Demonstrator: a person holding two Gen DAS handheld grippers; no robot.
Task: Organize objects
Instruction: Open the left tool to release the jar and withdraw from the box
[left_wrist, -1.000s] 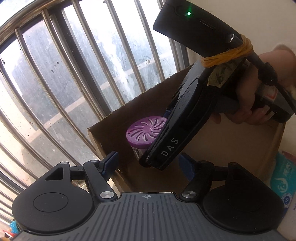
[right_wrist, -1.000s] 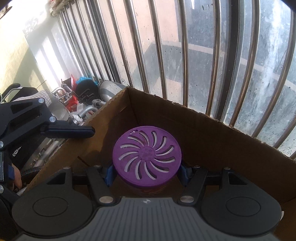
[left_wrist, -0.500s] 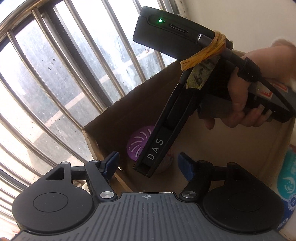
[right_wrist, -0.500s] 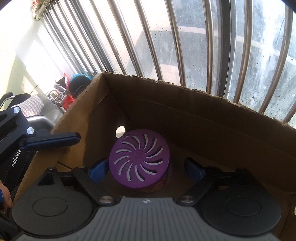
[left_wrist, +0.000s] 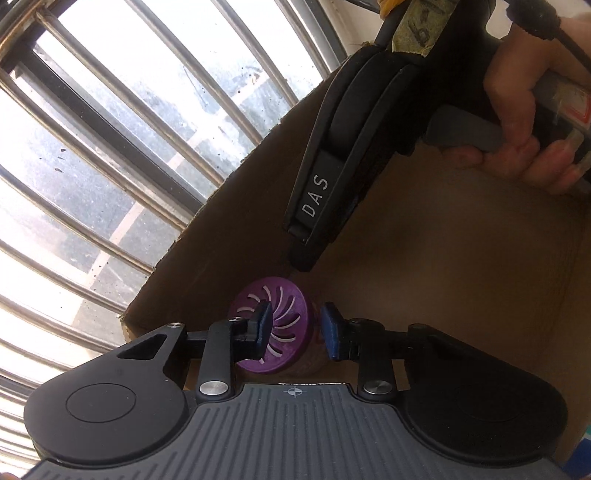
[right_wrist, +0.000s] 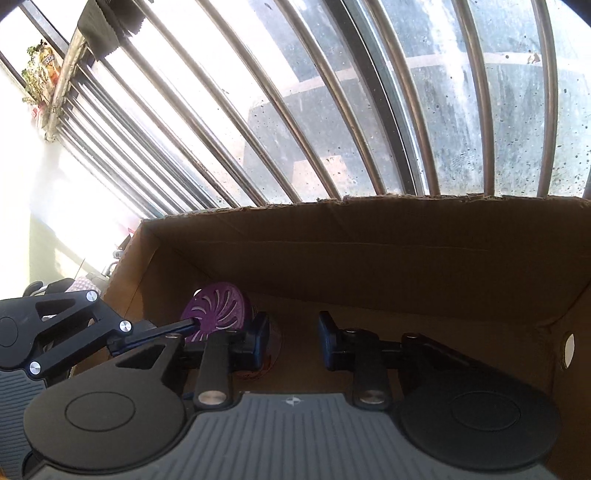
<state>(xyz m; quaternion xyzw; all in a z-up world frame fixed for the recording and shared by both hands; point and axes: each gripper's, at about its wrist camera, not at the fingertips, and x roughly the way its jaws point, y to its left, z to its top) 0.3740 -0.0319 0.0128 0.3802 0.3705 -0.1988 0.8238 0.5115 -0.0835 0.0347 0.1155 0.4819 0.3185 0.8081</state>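
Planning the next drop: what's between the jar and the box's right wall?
Bare box floor, with the right tool over it, its jaws just closed further on nothing. The right wrist view shows it.

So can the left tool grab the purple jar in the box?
Probably not yet. The left tool is right by the purple jar, nothing blocks it, but its jaws have just been closing and look narrower than the jar, which lies beyond them, not between. It would need to open first.
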